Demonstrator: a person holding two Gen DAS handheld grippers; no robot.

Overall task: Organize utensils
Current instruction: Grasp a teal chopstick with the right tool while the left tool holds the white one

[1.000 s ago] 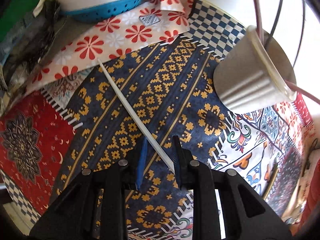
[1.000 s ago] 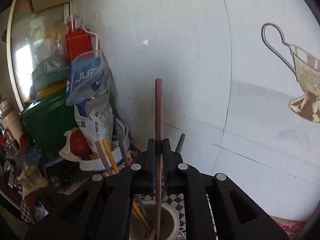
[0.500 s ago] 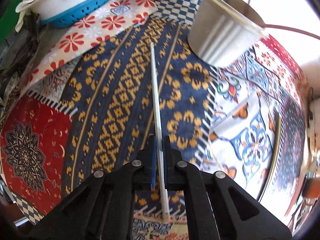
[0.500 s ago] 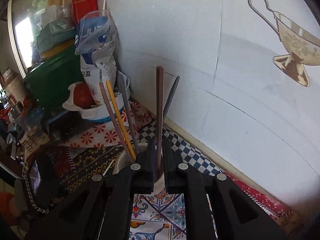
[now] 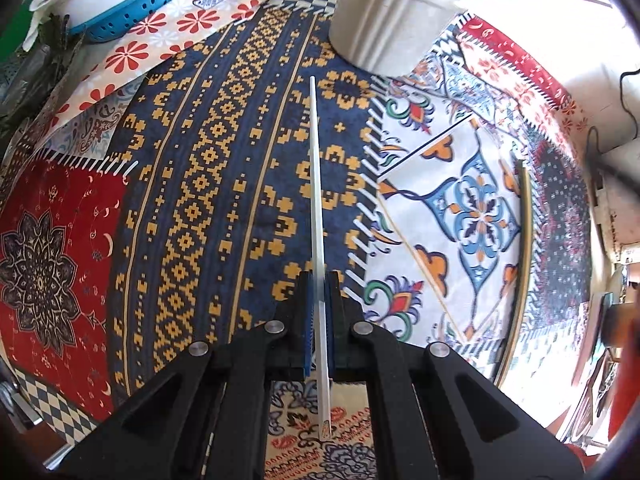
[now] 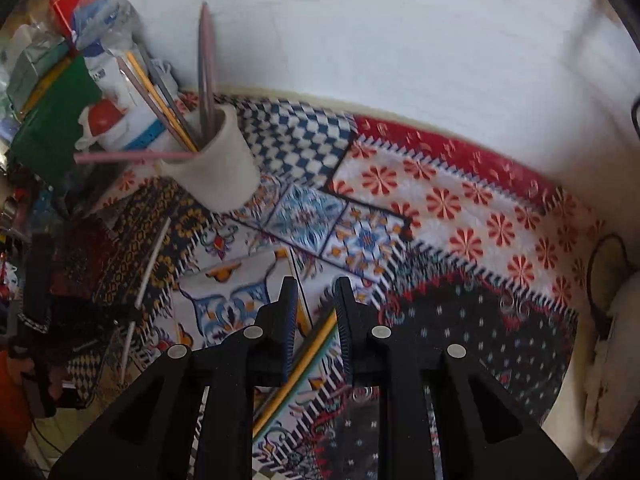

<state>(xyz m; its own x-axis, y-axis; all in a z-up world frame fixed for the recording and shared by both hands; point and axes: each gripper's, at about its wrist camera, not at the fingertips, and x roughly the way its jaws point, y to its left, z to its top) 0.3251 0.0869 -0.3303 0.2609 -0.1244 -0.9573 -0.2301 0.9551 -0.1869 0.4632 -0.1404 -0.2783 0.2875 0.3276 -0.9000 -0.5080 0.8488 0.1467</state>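
My left gripper [image 5: 319, 280] is shut on a thin white chopstick [image 5: 315, 168], whose far end points at the white ribbed cup [image 5: 384, 20]. An olive chopstick [image 5: 525, 240] lies on the cloth to the right. In the right wrist view the cup [image 6: 216, 164] holds several chopsticks, among them a brown one [image 6: 206, 64]. My right gripper [image 6: 316, 284] hangs over the cloth with its jaws opening and nothing pressed between them. A yellow and a green chopstick [image 6: 312, 348] lie on the cloth beneath it. The white chopstick [image 6: 154, 260] shows at left.
A patchwork tablecloth [image 5: 192, 168] covers the table. A blue colander with a white bowl [image 5: 120, 20] stands at the back left. Boxes, bags and a green container [image 6: 52, 120] crowd the left. The white wall [image 6: 400, 32] runs close behind the cup.
The left gripper shut on the white chopstick and swung it round to point at the cup. The right gripper left the brown chopstick in the cup, dropped toward the cloth and parted its jaws.
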